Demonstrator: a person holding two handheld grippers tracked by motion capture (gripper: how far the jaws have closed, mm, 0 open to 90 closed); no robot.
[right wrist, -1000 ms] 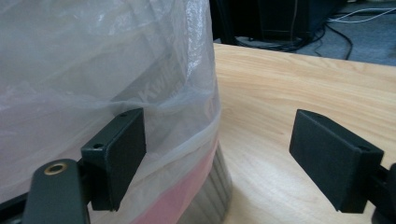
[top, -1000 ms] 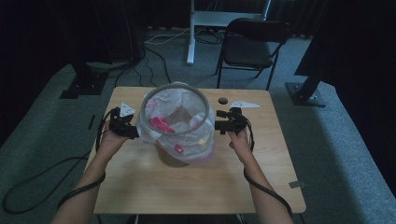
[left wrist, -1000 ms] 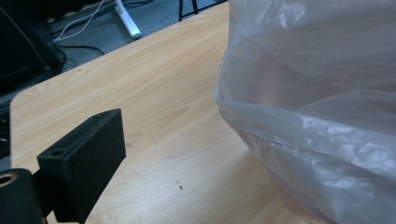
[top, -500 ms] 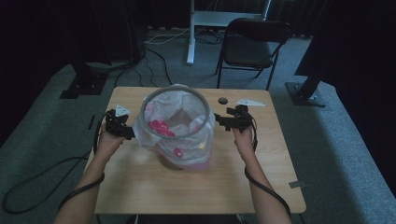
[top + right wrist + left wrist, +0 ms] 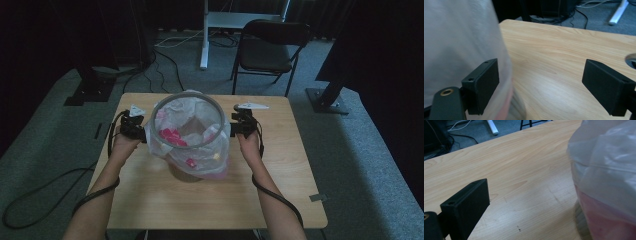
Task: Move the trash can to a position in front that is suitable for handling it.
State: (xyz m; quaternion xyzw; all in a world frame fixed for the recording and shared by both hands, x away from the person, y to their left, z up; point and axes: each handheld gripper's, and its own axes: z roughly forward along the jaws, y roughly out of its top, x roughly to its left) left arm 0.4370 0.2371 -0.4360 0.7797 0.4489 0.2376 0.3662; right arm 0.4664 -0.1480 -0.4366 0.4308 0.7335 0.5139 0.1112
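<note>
A bin with a grey ring rim [image 5: 187,146] stands mid-table, lined with a clear plastic bag [image 5: 200,162]. Pink bits [image 5: 172,135] lie inside it. My left gripper [image 5: 140,131] sits at the bin's left side. In the left gripper view one black finger [image 5: 466,207] stands far to the left, and the bag [image 5: 604,170] covers the other side. My right gripper [image 5: 235,127] is at the bin's right side, open; its jaws have just been opening. In the right gripper view nothing lies between its fingertips [image 5: 541,85], and the bag [image 5: 459,45] hangs against the left one.
The wooden table [image 5: 210,200] has bare room in front of the bin. A small round dark thing [image 5: 631,60] lies on it near the right gripper. A folding chair [image 5: 267,50], stand legs and cables [image 5: 165,55] are on the floor beyond.
The right gripper has moved a little left toward the bin. The left gripper has crept closer to the rim. The bin and bag stay in about the same place.
</note>
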